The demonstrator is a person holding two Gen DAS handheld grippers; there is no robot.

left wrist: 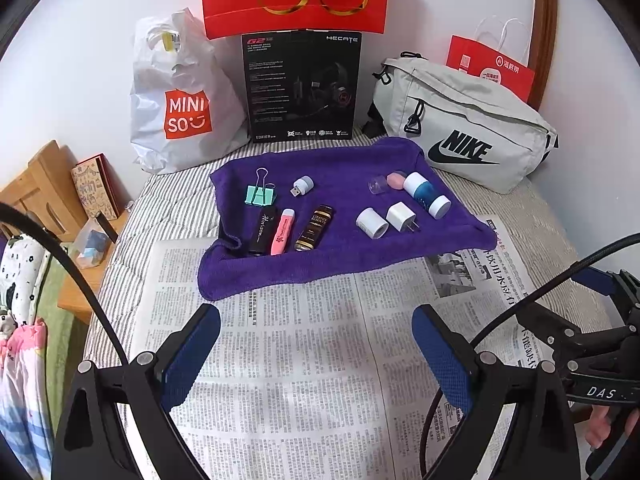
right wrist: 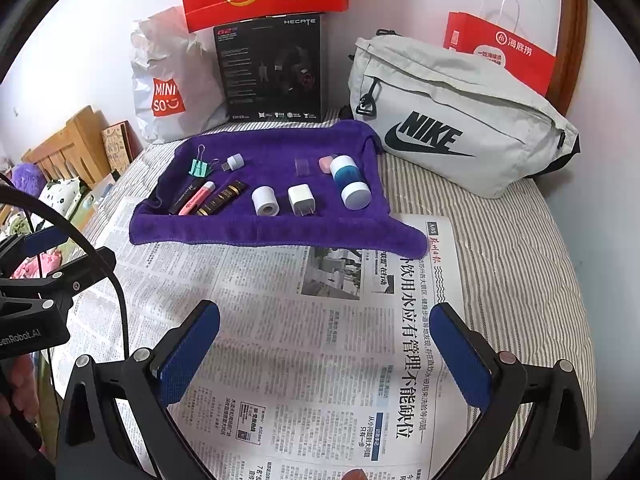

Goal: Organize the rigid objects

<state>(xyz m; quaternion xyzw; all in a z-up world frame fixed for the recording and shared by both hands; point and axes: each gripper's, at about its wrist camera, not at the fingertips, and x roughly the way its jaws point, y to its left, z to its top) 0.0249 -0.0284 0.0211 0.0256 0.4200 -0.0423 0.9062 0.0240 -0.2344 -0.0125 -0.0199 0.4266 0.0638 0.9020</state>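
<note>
Both tongs are spread wide and hold nothing: the left gripper (left wrist: 316, 354) and the right gripper (right wrist: 330, 354) hover over the newspaper (right wrist: 280, 320), side by side. Ahead of their fingers lies the purple towel (right wrist: 248, 228) with the small objects. Ahead of the left gripper is the binder clip (left wrist: 261, 194); ahead of the right one, the white charger plug (right wrist: 302, 199) and the blue-and-white bottle (right wrist: 350, 182).

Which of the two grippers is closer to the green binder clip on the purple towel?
Left, by a modest margin. The left gripper hovers open over the newspaper, roughly facing the green binder clip. The right gripper, also open, sits further right, so the clip lies off to its left.
</note>
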